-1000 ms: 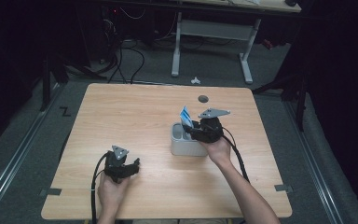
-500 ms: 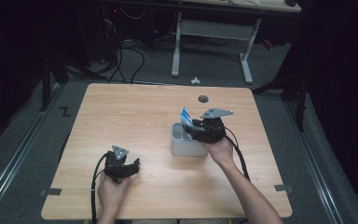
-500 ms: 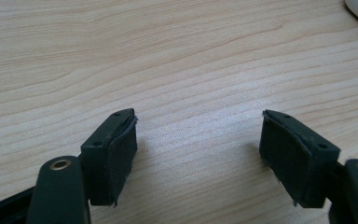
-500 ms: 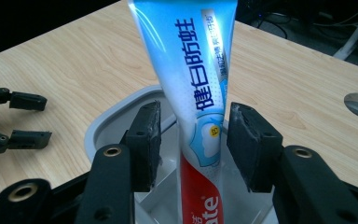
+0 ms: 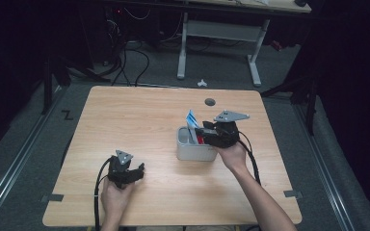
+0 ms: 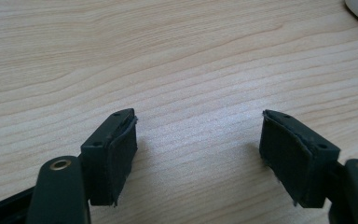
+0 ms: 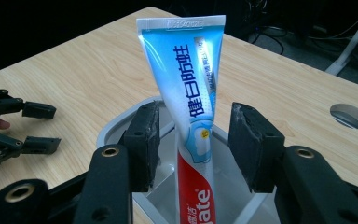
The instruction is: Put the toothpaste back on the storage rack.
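toothpaste tube [image 7: 186, 93] in bin [image 5: 192, 151]

Counts: one toothpaste tube [image 7: 192, 107], standing in one grey container [image 5: 192, 151]. One wooden table [image 5: 139, 115], with one round hole [image 5: 210, 102] in its top. Two grippers: left gripper [image 5: 137, 172] and right gripper [image 5: 201, 134], each with two black jaws, so four jaws total. Two hands, one per gripper. One white desk frame [image 5: 219, 36] behind the table. One small white object [image 5: 202, 83] on the floor, too small to identify.
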Demonstrator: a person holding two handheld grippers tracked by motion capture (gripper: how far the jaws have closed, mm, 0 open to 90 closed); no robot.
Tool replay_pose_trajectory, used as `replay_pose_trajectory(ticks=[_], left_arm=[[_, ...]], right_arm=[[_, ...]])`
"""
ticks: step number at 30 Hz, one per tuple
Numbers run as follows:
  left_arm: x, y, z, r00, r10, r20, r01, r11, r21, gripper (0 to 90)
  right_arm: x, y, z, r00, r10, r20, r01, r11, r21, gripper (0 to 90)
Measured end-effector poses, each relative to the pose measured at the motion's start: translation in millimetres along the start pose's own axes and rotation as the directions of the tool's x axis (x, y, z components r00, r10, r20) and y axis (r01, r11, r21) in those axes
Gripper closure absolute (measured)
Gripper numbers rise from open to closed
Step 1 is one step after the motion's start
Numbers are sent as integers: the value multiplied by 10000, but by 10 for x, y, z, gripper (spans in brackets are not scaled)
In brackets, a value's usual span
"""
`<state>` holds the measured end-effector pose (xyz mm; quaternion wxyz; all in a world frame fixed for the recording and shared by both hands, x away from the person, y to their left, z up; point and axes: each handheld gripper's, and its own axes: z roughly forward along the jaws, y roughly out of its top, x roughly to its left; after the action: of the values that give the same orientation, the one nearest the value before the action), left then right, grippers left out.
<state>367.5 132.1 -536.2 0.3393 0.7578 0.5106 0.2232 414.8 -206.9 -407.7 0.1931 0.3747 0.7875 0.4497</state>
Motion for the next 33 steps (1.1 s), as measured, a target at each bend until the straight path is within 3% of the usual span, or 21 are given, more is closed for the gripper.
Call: replay_pose_trajectory(ticks=[19,33], left_arm=[[0,0,0,10000,-2,0,2,10000,-4,279],[-1,-1,-1,10000,-9,-6,9,10000,-1,279]], right_arm=[[-111,-12,-192,9994,327,96,-323,9987,-384,539],[-219,-41,-391,9974,642,312,-632,9975,-326,528]])
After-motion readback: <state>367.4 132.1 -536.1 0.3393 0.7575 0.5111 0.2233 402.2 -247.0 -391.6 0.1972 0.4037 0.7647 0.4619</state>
